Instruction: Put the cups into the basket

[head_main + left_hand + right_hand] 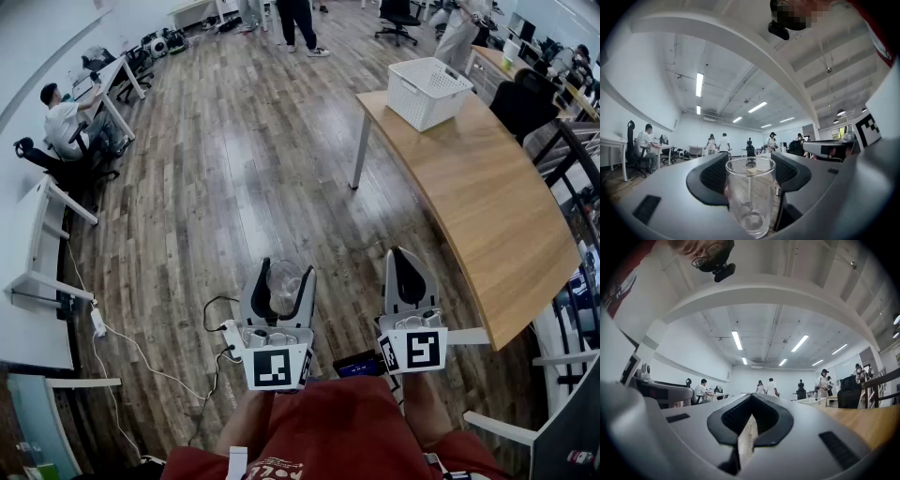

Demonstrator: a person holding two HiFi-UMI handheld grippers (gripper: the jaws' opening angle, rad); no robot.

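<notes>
clear glass cup [750, 197] stands upright between the 2 jaws of the left gripper [286, 270], pads pressed on its sides, held in the air above the wooden floor [234, 169]; just to its right, the right gripper [750, 404] has its jaws nearly together, a thin slit between them and nothing in it; white basket [422, 108] sits on the far corner of the wooden table [487, 206], well apart from the cup; 1 seated person [61, 117] shows far off at the left
</notes>
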